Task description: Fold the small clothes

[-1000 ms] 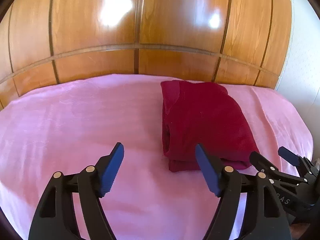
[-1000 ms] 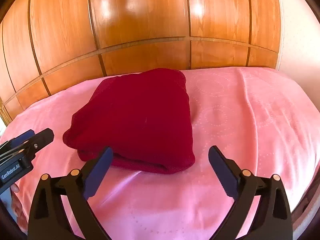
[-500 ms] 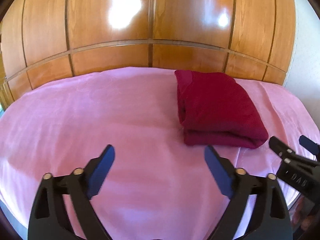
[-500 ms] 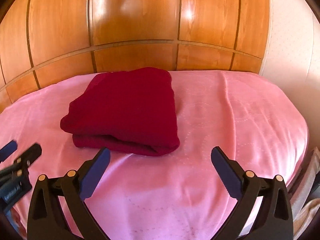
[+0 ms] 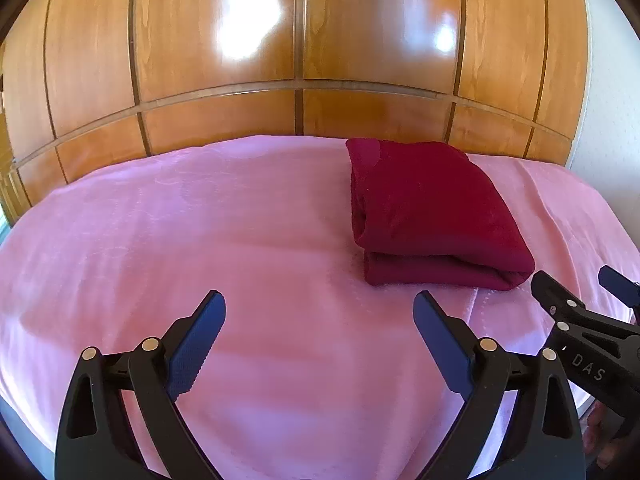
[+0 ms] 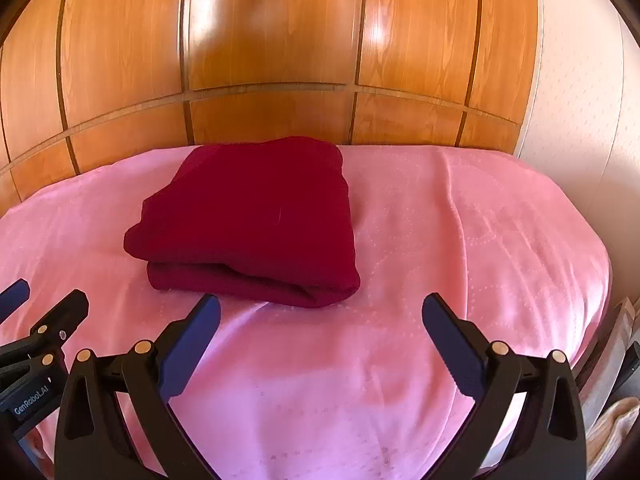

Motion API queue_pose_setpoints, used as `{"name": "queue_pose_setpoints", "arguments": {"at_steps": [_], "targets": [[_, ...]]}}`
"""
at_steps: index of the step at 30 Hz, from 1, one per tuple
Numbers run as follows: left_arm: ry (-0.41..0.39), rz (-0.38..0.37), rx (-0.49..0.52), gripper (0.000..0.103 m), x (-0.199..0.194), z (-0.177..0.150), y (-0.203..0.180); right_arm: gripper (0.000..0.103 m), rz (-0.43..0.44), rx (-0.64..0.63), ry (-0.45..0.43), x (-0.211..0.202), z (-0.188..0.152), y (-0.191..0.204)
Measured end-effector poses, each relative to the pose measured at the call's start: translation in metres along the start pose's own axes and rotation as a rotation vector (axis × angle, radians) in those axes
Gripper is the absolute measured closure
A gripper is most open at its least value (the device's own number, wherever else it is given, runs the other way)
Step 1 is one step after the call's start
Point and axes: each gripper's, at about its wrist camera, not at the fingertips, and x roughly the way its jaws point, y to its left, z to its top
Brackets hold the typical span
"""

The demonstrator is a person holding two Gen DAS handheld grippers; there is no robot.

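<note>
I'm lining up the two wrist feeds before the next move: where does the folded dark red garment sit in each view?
Left wrist view: the folded dark red garment lies right of centre on the pink bedspread, beyond the right finger of the open left claw.
Right wrist view: the garment lies left of centre, beyond the left finger of the open right claw.
Shared landmark: the wooden panelled wall behind the bed.

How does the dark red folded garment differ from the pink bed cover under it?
The dark red garment is folded into a thick, compact bundle; the pink bed cover lies spread flat. The garment looks plain, the cover has a faint dotted pattern. The garment takes up only a small part of the cover. Both are soft fabric.
</note>
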Motion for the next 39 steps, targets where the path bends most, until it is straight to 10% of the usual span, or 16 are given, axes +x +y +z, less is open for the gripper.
{"name": "queue_pose_setpoints", "arguments": {"at_steps": [39], "targets": [[-0.046, -0.016, -0.008, 0.004, -0.014, 0.009, 0.001, 0.002, 0.006, 0.015, -0.013, -0.008, -0.002, 0.010]]}}
